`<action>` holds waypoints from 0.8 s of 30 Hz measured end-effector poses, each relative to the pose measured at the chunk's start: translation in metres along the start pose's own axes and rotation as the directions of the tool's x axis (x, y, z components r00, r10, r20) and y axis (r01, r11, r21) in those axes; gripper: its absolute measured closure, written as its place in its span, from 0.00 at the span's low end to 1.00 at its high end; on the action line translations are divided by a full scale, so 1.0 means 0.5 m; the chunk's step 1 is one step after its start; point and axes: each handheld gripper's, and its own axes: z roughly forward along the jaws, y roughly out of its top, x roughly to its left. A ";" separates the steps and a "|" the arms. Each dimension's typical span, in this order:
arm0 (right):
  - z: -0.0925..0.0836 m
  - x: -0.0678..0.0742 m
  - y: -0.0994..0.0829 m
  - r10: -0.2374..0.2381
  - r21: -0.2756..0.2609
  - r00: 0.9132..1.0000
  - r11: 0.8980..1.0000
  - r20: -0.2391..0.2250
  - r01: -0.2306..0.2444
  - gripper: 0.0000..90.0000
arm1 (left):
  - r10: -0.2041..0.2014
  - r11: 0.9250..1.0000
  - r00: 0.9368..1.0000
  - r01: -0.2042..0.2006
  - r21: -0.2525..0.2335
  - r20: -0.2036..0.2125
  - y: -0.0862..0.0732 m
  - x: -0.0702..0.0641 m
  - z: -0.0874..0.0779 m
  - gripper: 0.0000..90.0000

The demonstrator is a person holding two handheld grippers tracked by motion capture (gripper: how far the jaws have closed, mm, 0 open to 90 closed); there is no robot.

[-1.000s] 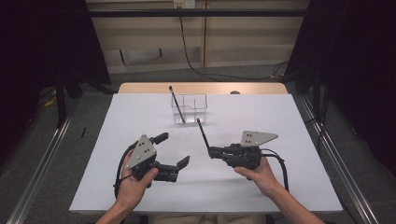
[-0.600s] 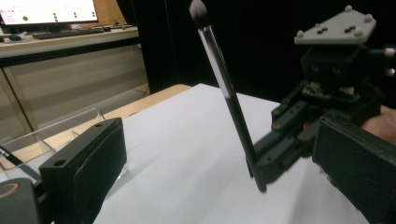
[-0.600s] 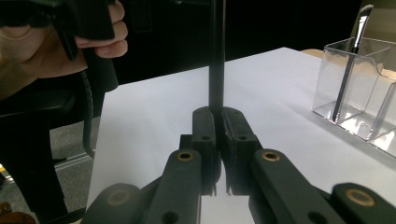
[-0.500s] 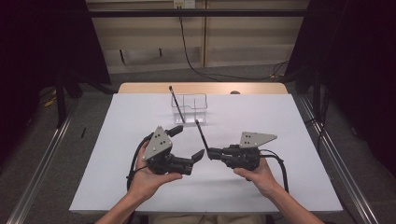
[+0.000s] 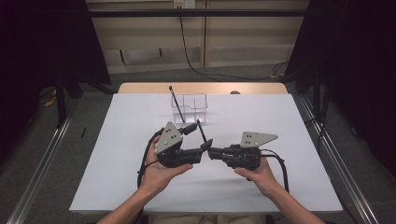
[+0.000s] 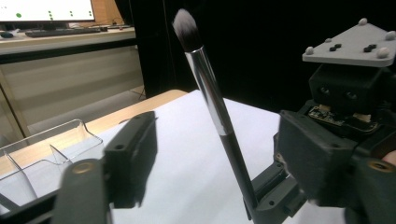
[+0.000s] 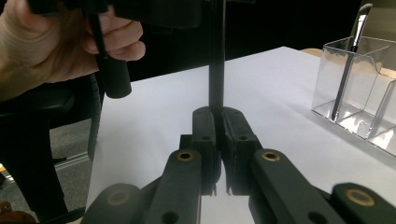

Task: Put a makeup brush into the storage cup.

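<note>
A makeup brush [image 6: 210, 93] with a black handle, silver ferrule and white-tipped bristles stands nearly upright over the table's middle. My right gripper [image 7: 217, 122] is shut on the lower end of its handle [image 7: 216, 70]. In the high view the right gripper [image 5: 211, 153] points left, and the brush [image 5: 201, 129] rises from it. My left gripper [image 5: 198, 136] faces it from the left, and its jaws have just been closing. The brush stands between those jaws without touching either pad [image 6: 135, 154]. In the left gripper view the left gripper [image 6: 224, 158] straddles the handle.
A clear plastic organizer [image 5: 194, 105] stands at the back middle of the white table [image 5: 280, 121], with a second brush [image 5: 174, 99] leaning in its left compartment. The organizer [image 7: 369, 84] and that brush [image 7: 348, 70] lie to the right in the right gripper view.
My left gripper has moved right, toward the right gripper, and its jaws have narrowed around the upright brush. The right gripper and brush have stayed still.
</note>
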 end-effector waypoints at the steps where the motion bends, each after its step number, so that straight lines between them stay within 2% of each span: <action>1: 0.000 0.000 0.000 0.000 0.002 1.000 1.000 -0.001 0.000 0.94 | -0.003 1.000 1.000 0.003 0.004 -0.008 -0.002 0.000 0.001 0.38; 5: 0.001 -0.001 -0.003 0.000 0.008 1.000 1.000 -0.001 0.000 0.94 | -0.030 1.000 0.999 0.030 -0.001 -0.010 -0.010 0.004 0.003 0.42; 8: 0.003 -0.002 -0.006 0.005 0.009 1.000 1.000 0.001 -0.005 0.94 | -0.037 0.999 0.999 0.037 -0.004 -0.002 -0.010 0.006 0.004 0.49; 9: 0.004 -0.002 -0.006 0.005 0.008 1.000 1.000 0.001 -0.005 0.94 | -0.055 0.998 0.999 0.055 -0.007 0.002 -0.009 0.007 0.004 0.50; 14: 0.005 -0.002 -0.007 0.004 0.009 1.000 1.000 0.005 -0.004 0.94 | -0.082 0.997 0.997 0.082 0.005 0.010 -0.016 0.015 0.003 0.62; 24: 0.007 -0.003 -0.011 0.014 0.012 1.000 1.000 0.003 -0.014 0.94 | -0.111 0.994 0.992 0.110 0.007 0.067 -0.018 0.015 0.005 0.81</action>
